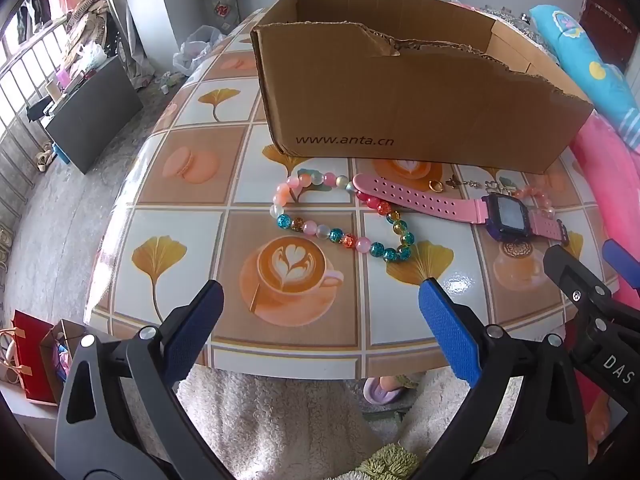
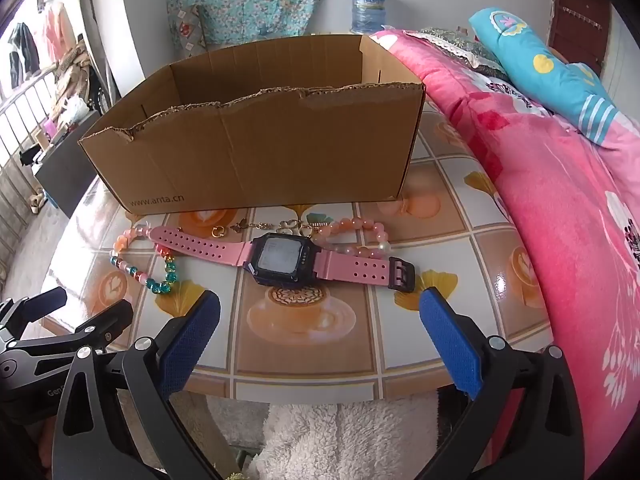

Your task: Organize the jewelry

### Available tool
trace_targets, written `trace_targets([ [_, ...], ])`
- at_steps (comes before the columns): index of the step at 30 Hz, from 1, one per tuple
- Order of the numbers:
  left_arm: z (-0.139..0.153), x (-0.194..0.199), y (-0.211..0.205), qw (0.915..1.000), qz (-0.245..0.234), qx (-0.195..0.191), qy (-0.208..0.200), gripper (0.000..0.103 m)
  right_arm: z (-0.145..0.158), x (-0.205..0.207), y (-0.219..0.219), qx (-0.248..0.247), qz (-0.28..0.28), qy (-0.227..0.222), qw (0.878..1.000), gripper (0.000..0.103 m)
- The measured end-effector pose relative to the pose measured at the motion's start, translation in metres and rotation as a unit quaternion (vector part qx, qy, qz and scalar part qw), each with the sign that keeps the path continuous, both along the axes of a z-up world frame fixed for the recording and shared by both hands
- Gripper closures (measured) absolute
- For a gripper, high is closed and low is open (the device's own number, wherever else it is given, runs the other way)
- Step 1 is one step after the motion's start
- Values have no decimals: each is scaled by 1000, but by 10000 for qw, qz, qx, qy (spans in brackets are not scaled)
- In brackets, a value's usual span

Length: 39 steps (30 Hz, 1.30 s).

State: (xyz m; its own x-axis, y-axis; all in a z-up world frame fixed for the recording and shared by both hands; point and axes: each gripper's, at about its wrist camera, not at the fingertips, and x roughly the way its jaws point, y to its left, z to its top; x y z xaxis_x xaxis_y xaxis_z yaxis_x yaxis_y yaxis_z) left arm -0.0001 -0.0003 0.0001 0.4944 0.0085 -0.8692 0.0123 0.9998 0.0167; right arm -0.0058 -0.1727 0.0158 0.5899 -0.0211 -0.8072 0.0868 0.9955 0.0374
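In the left wrist view, the left gripper hung over the near edge of the table, its blue pads spread wide with nothing between them. At twelve o'clock from it stood the cardboard box, its top rim torn. Just in front of the box lay a multicoloured bead bracelet, with the pink watch crossing its far side and reaching toward two o'clock. Small gold trinkets sat between the strap and the box. The right gripper's black frame showed at three o'clock.

In the right wrist view, the right gripper also stood wide apart and empty. The pink watch lay at twelve o'clock, face up, the cardboard box behind it. The multicoloured bead bracelet lay at ten o'clock, a peach bead bracelet at one o'clock. A pink blanket bordered the table at three o'clock.
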Motion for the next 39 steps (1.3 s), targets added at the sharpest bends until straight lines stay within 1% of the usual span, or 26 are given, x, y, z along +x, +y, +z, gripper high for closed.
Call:
trace_targets([
  [17, 0, -2, 1, 10000, 3, 35, 18, 9, 0, -1, 0, 89, 10, -34, 10000, 6],
  [27, -6, 0, 13, 9999, 74, 72, -2, 9, -1, -2, -8, 368, -68, -111, 9992, 6],
  [30, -12, 5, 20, 9998, 143, 152, -22, 9, -2, -3, -7, 480, 31, -158, 9987, 6],
  [35, -29, 19, 30, 9992, 218, 316, 143, 9, -2, -1, 3, 538, 257, -275, 9978, 6],
  [37, -32, 22, 35, 9991, 222, 319, 187, 9, -2, 0, 8, 551, 386, -346, 9971, 6],
  [39, -34, 25, 40, 9994, 217, 213, 189, 9, -2, 2, 13, 611, 508, -395, 9961, 8],
])
